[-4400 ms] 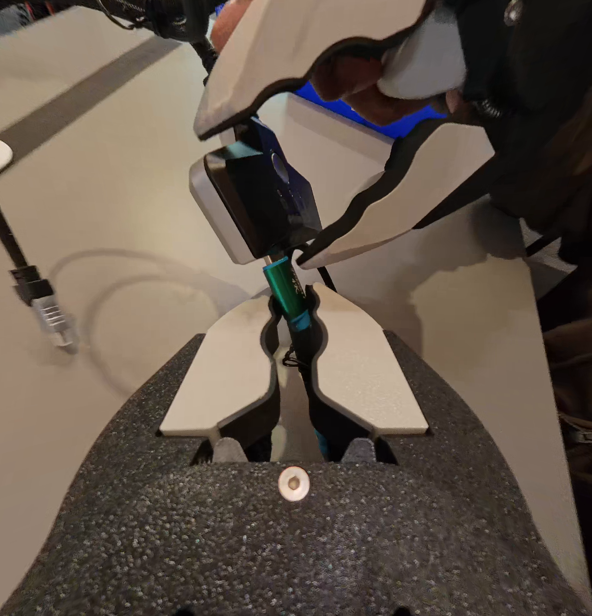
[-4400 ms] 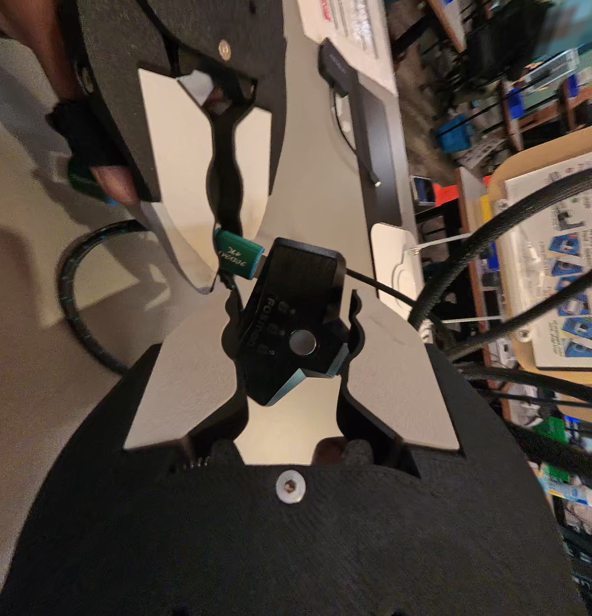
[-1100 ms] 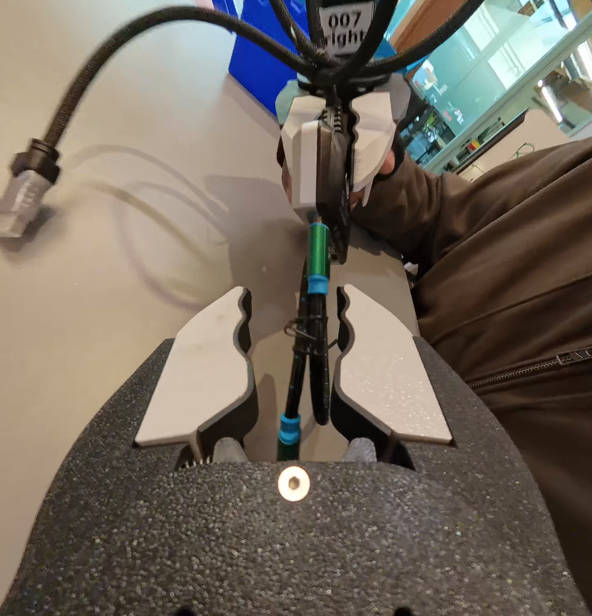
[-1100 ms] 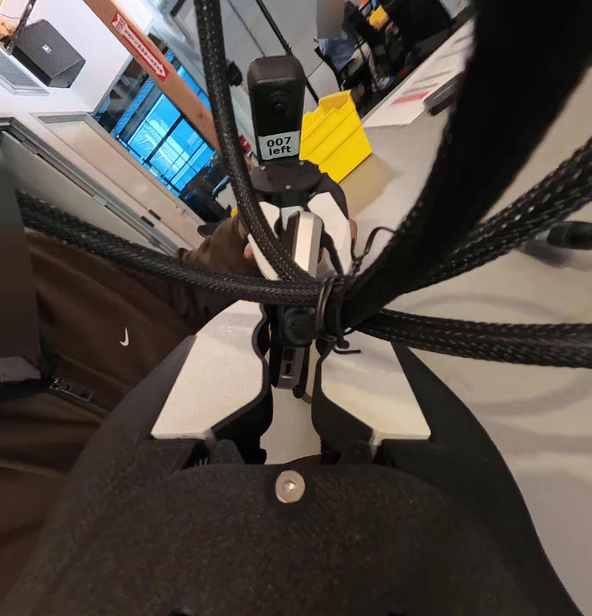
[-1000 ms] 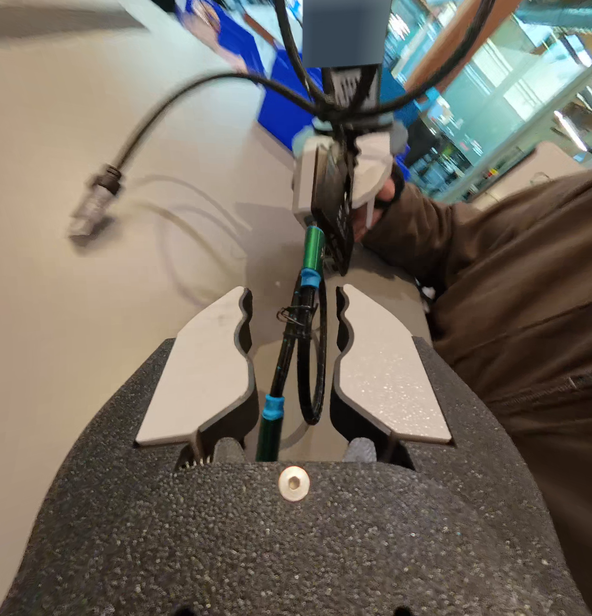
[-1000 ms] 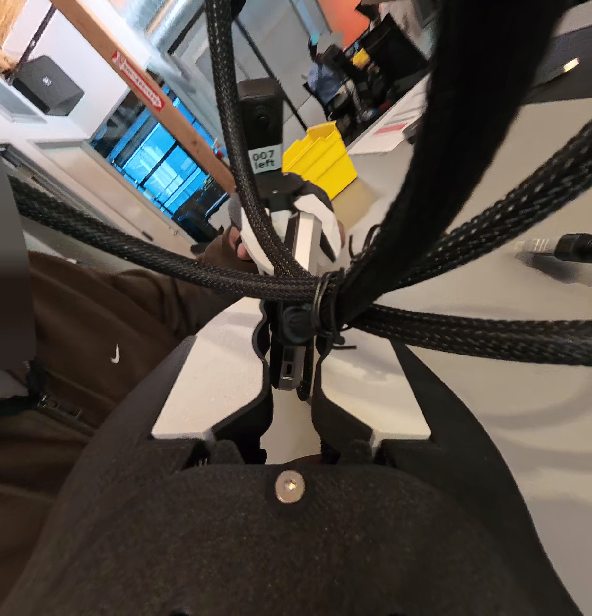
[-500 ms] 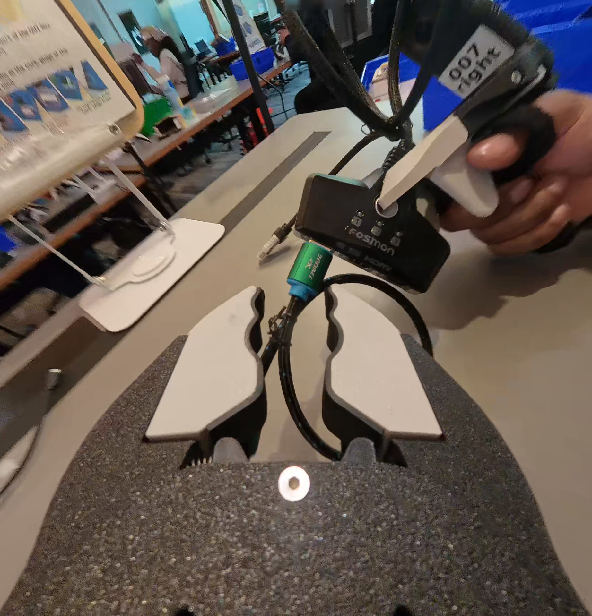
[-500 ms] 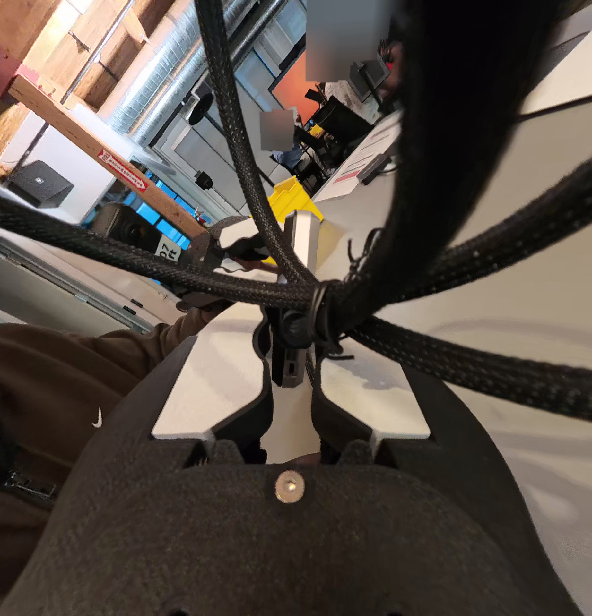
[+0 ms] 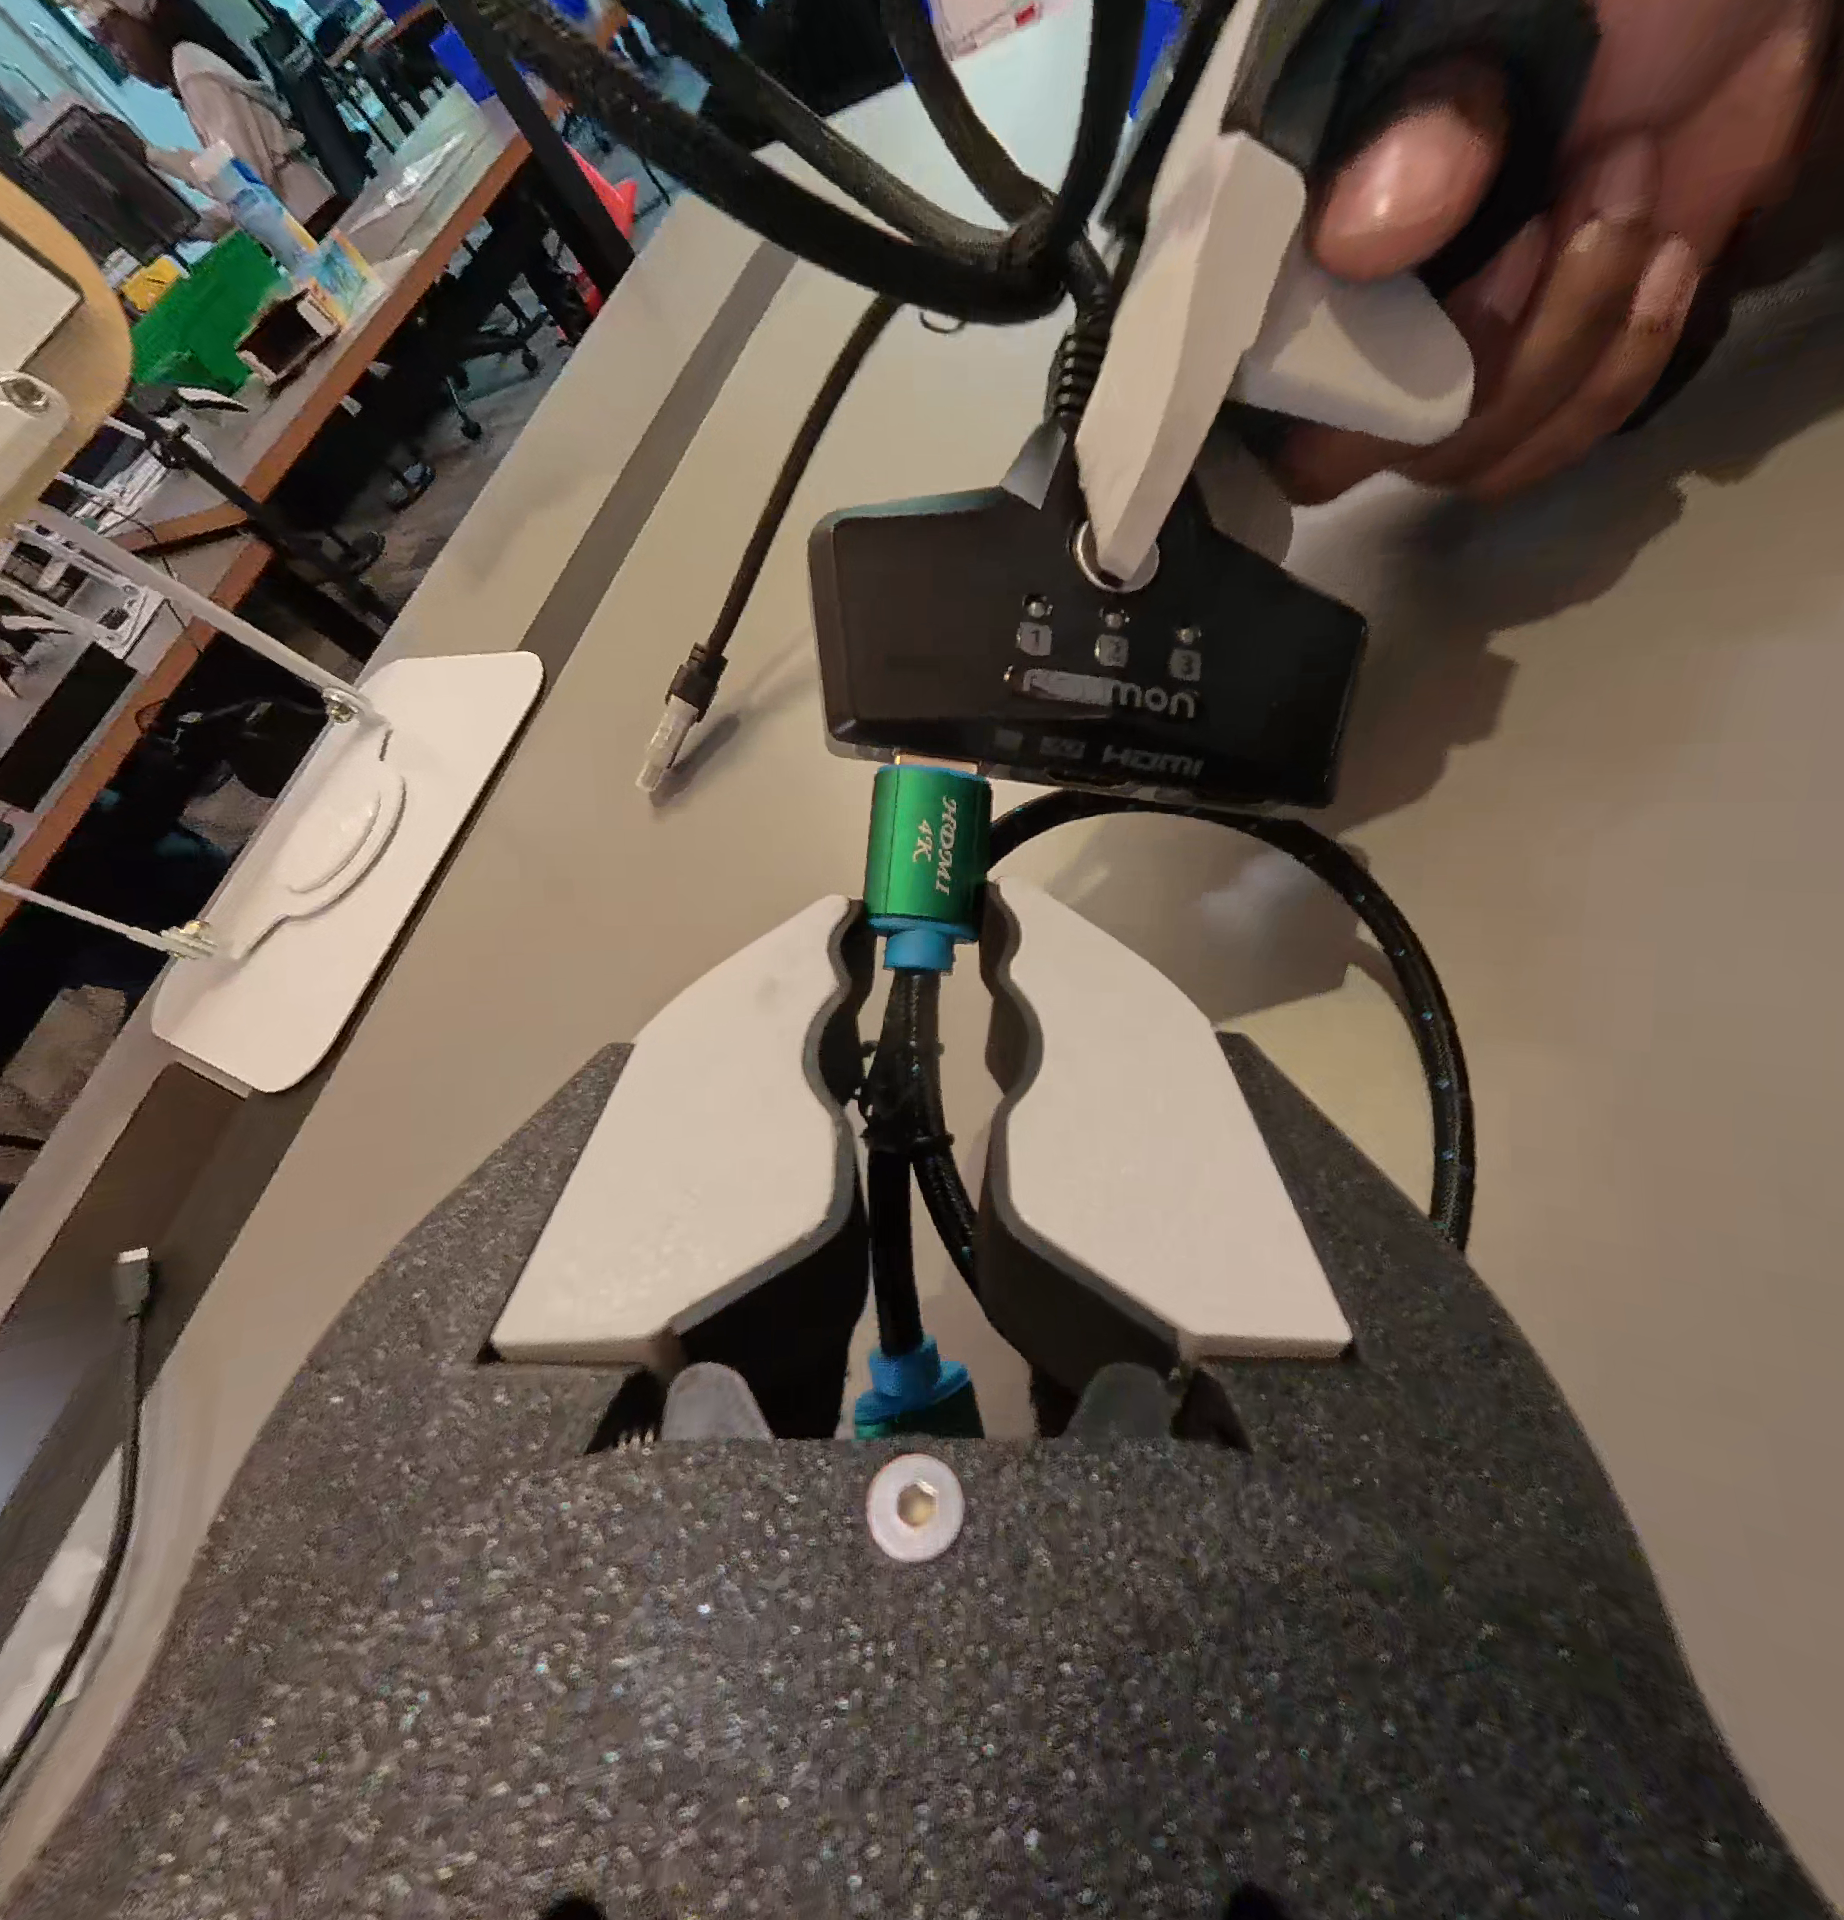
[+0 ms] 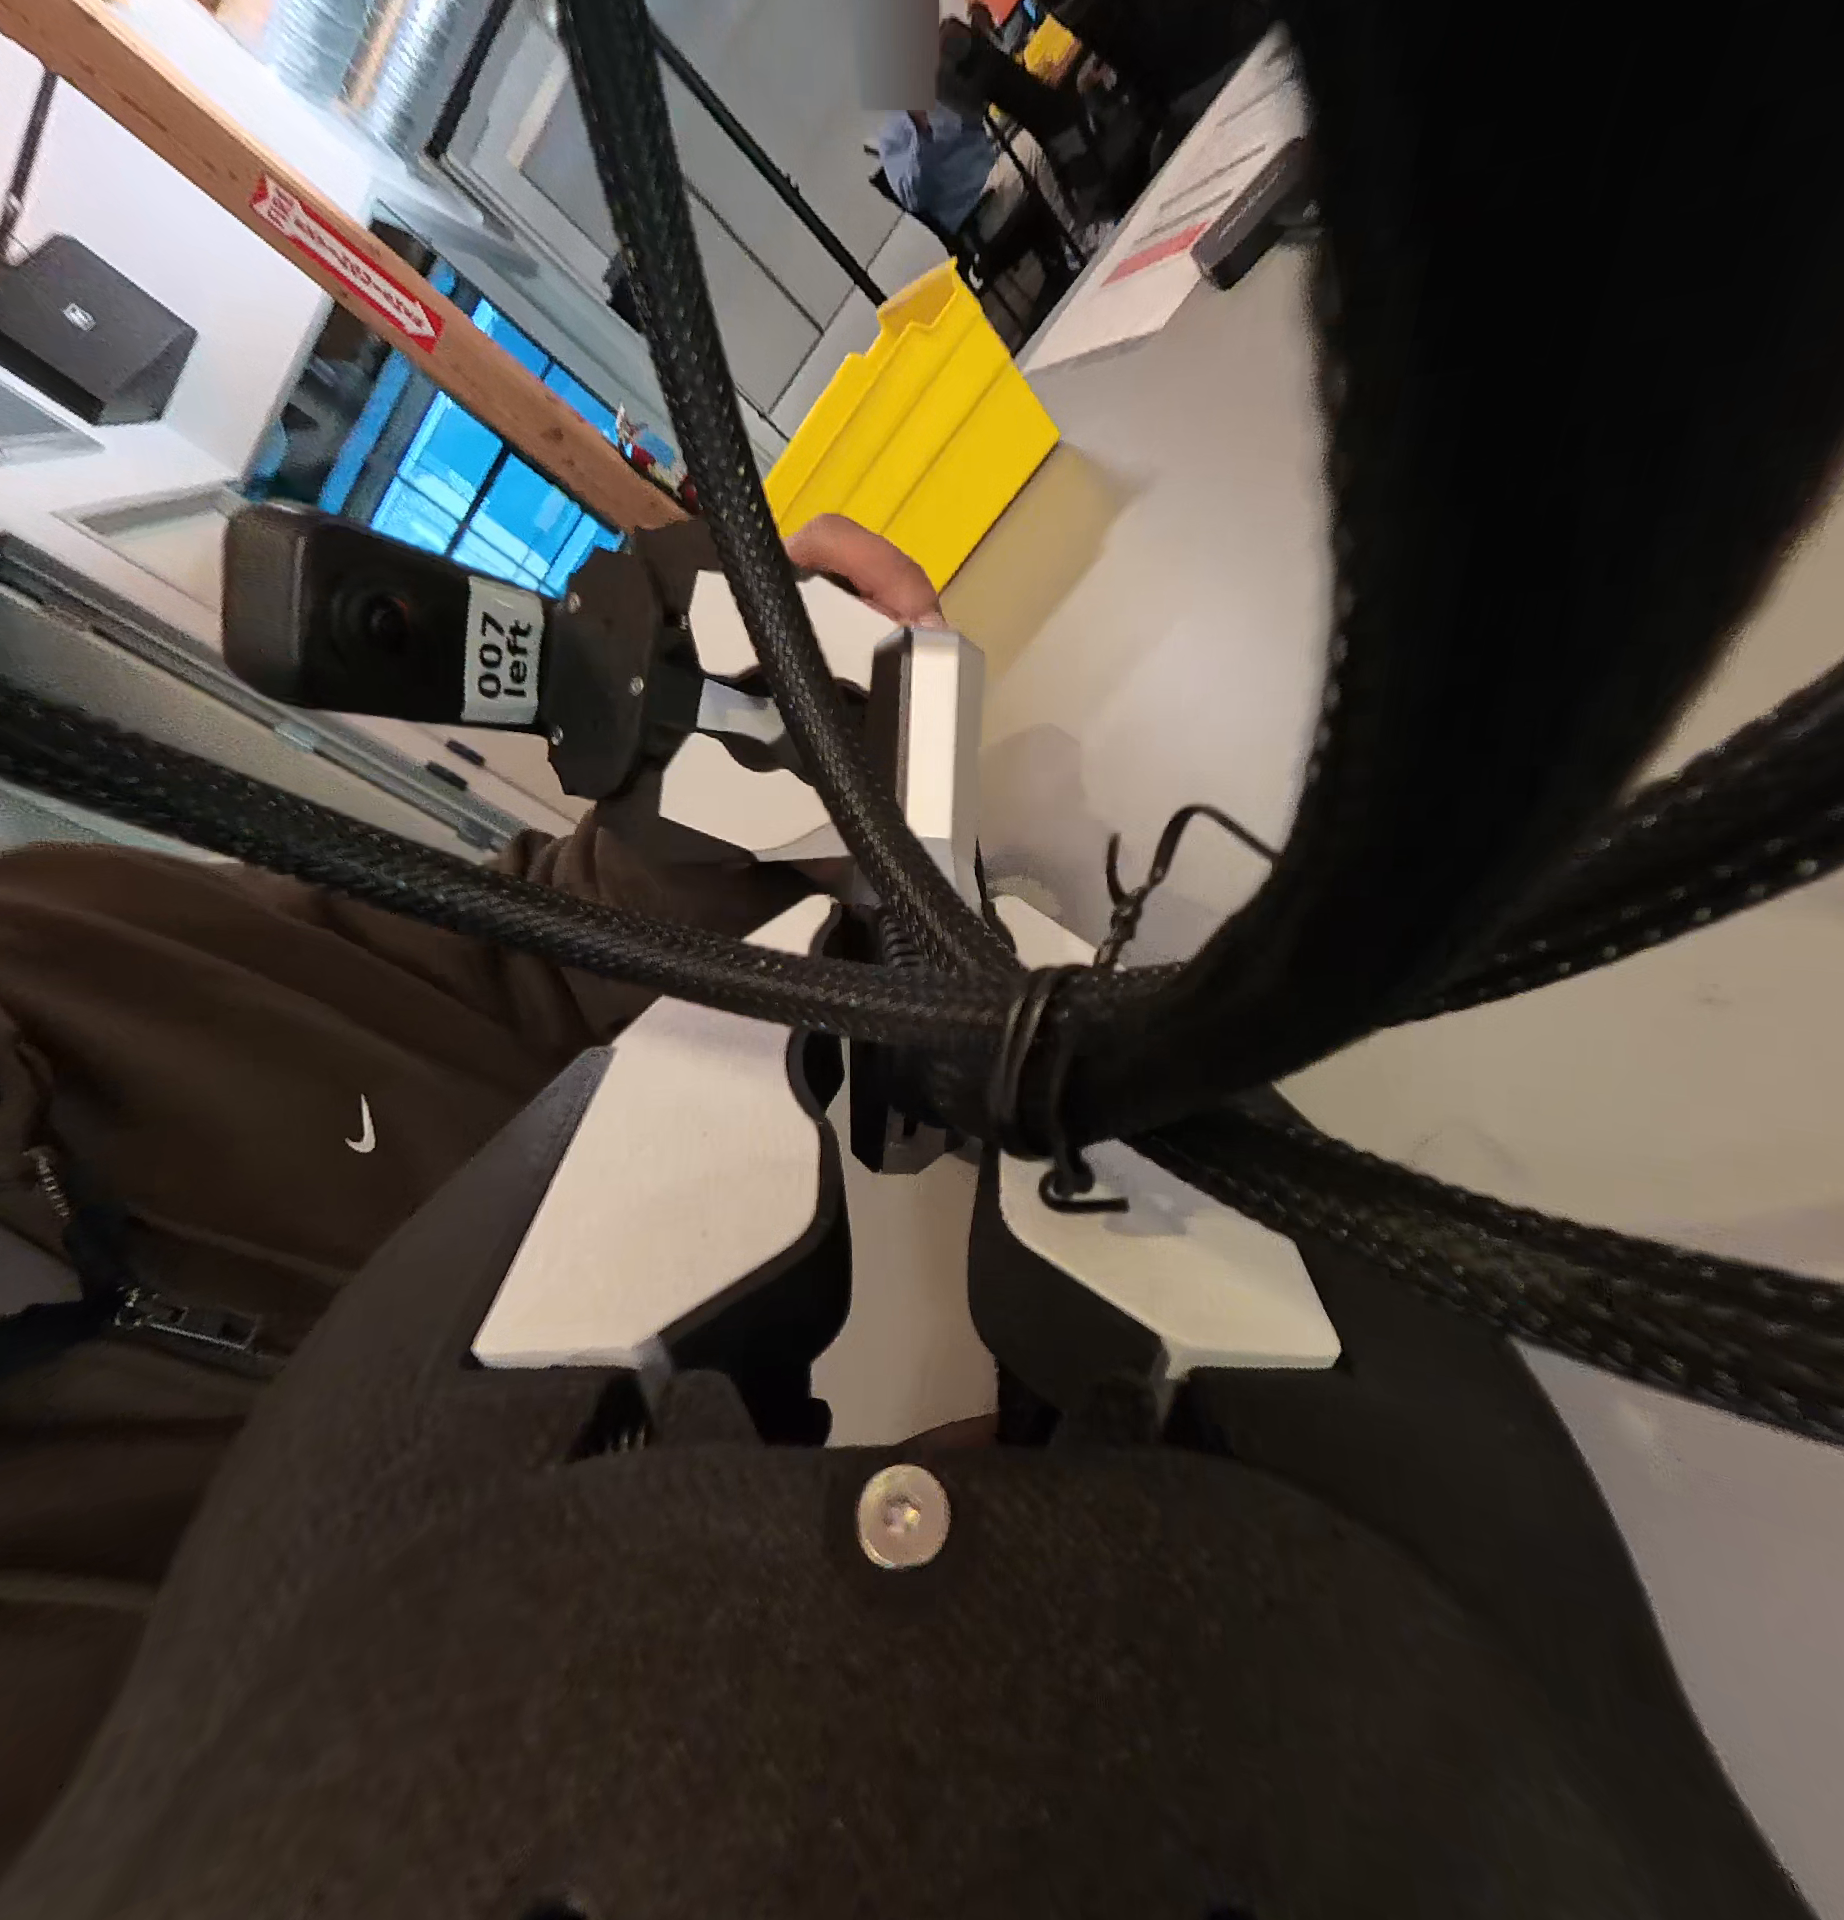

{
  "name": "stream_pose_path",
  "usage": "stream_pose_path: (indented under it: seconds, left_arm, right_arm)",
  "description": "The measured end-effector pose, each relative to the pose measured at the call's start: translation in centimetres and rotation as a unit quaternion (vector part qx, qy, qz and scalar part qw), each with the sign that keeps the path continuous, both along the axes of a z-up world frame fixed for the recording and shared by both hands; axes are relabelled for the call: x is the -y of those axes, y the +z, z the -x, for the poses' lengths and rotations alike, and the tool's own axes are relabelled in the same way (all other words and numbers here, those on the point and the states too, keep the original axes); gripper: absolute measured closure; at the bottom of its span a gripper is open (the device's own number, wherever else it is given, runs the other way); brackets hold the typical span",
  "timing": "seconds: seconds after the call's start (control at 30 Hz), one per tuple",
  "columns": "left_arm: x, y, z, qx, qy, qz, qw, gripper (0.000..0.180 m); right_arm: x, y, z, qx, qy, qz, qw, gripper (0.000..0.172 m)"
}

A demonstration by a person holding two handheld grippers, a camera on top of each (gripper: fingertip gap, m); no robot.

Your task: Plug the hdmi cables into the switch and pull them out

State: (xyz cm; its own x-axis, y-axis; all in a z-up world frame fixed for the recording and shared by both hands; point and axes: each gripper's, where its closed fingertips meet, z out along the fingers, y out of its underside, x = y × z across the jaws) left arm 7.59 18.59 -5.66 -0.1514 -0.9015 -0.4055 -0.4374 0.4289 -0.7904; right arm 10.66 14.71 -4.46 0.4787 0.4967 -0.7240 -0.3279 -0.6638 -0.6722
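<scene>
Grey table [image 9: 1624, 1143]: jaws grip green plug [image 9: 923, 852] (switch-box [image 9: 1084, 675] too).

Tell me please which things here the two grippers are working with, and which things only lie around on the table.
In use: left gripper on green plug; right gripper holding black switch box.
Lying about: loose network cable, white stand base, yellow bin.

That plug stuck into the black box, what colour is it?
Shiny green plug, with a blue collar where the cable starts. The left wrist view shows it best.
</scene>
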Motion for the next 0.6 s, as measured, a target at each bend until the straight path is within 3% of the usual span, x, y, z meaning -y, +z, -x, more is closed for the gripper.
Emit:
stream_pose_path:
  seconds: [0.47,0.6]
  left_arm:
    - [1.1,-0.9,0.6,-0.057,-0.046,-0.087,0.994,0.160]
    - [1.0,0.2,0.6,-0.030,-0.043,-0.053,0.997,0.160]
  right_arm:
    - [2.0,-0.9,1.4,0.034,0.067,0.038,0.996,0.150]
    - [1.5,0.0,1.3,0.003,0.063,0.015,0.998,0.149]
